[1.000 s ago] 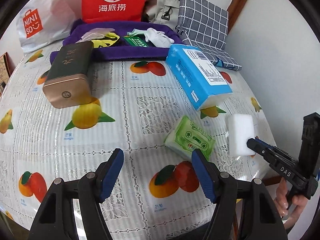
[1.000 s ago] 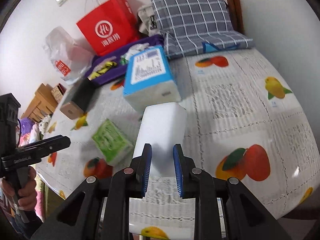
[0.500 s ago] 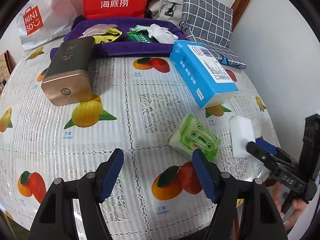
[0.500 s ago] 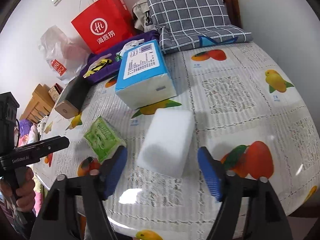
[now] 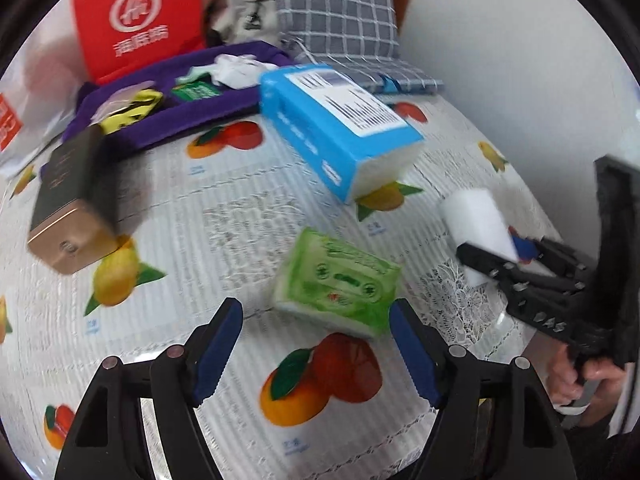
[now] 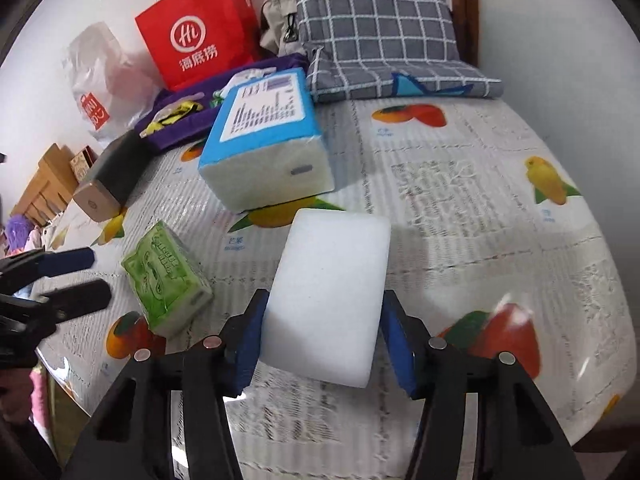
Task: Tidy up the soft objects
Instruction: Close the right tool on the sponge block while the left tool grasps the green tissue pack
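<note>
A white sponge block (image 6: 332, 292) lies on the fruit-print tablecloth (image 6: 480, 200), between the blue pads of my right gripper (image 6: 320, 336); the left pad touches it and a small gap shows at the right pad. The sponge (image 5: 478, 224) and the right gripper (image 5: 504, 252) also show in the left wrist view. My left gripper (image 5: 316, 348) is open and empty, just in front of a green tissue pack (image 5: 340, 280), which also shows in the right wrist view (image 6: 166, 276). A blue tissue pack (image 5: 340, 128) lies behind, also in the right wrist view (image 6: 268, 140).
A purple tray (image 5: 180, 96) with small items stands at the back, with a red bag (image 5: 136, 16) and a checked cushion (image 5: 340, 12) behind it. A dark box with a gold end (image 5: 72, 200) lies at the left. The table edge (image 6: 560, 420) is near on the right.
My right gripper let go of the white sponge, opened wide, then narrowed around it again. My left gripper moved closer to the green tissue pack.
</note>
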{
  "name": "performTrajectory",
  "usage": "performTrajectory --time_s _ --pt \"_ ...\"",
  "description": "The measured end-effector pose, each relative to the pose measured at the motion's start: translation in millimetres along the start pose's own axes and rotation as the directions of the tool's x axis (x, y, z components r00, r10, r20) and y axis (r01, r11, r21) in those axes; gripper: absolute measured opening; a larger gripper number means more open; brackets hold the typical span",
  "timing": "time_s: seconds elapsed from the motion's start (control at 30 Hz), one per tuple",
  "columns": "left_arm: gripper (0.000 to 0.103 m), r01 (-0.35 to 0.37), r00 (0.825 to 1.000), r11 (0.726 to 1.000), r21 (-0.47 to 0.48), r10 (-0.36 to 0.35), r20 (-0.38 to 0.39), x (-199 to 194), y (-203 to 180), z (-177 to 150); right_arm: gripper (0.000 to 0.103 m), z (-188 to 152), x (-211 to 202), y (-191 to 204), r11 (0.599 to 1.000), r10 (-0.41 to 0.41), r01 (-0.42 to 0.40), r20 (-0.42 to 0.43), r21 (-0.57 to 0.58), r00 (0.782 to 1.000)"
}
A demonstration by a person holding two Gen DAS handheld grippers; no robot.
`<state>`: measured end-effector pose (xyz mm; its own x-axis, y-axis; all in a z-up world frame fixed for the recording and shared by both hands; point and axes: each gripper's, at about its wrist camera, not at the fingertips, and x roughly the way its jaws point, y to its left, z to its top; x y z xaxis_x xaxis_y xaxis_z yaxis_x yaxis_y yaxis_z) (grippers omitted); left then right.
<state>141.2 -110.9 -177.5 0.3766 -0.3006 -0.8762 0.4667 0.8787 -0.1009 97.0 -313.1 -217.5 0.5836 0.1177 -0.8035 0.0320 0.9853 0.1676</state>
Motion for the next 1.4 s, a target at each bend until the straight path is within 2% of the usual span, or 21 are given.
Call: performTrajectory --time_s 0.17,0.23,0.33,0.47,0.53,0.73,0.87,1.0,1.1,1.27,1.4 --pt "0.076 -0.012 0.998 0.998 0.068 0.016 -0.061 28.3 -17.0 6.8 0.055 -0.8 -9.6 -18.0 1.000 -0.010 0.010 0.014 0.030 1.000" --pt "0.081 -0.027 0.997 0.995 0.093 0.033 -0.072 36.6 -22.6 7.6 0.055 -1.9 -9.7 -23.6 0.999 -0.009 0.009 0.007 0.040 1.000" --pt "0.081 -0.043 0.995 0.993 0.110 0.053 -0.087 45.7 -26.0 8.4 0.055 -3.9 -8.1 -26.8 0.999 -0.007 0.007 0.000 0.042 1.000" --pt "0.082 -0.066 0.995 0.989 0.131 0.074 -0.060 47.1 -28.5 8.4 0.055 -4.0 -5.2 -24.0 0.999 0.011 -0.011 0.001 0.040 1.000" --pt "0.077 -0.064 0.997 0.992 0.107 0.069 -0.042 44.1 -23.1 8.4 0.055 -2.7 -4.0 -21.4 0.999 0.026 -0.026 0.001 0.039 1.000" --pt "0.076 -0.097 0.995 0.995 -0.001 0.097 -0.023 32.6 13.2 -2.0 0.055 1.9 3.0 -5.3 0.997 0.076 -0.076 -0.005 0.024 0.997" --pt "0.076 -0.123 0.992 0.988 -0.096 0.121 -0.017 23.4 42.9 -13.3 0.055 2.7 13.7 5.5 0.992 0.127 -0.126 -0.026 0.024 0.992" --pt "0.076 -0.143 0.989 0.969 -0.201 0.148 0.009 8.4 75.0 -31.1 0.055 4.0 18.5 23.1 0.995 0.095 -0.096 -0.018 -0.022 0.995" --pt "0.076 -0.163 0.985 0.951 -0.263 0.171 0.009 -0.9 98.7 -42.2 0.055 5.2 20.2 36.2 0.992 0.113 -0.114 -0.031 -0.048 0.993" --pt "0.076 -0.147 0.986 0.924 -0.354 0.163 0.015 -14.0 131.3 -58.0 0.056 5.9 22.7 52.0 0.992 0.104 -0.107 -0.047 -0.069 0.993" --pt "0.076 -0.133 0.987 0.915 -0.382 0.155 0.029 -17.0 142.3 -64.4 0.057 2.9 25.6 54.1 0.993 0.083 -0.085 -0.034 -0.081 0.996"
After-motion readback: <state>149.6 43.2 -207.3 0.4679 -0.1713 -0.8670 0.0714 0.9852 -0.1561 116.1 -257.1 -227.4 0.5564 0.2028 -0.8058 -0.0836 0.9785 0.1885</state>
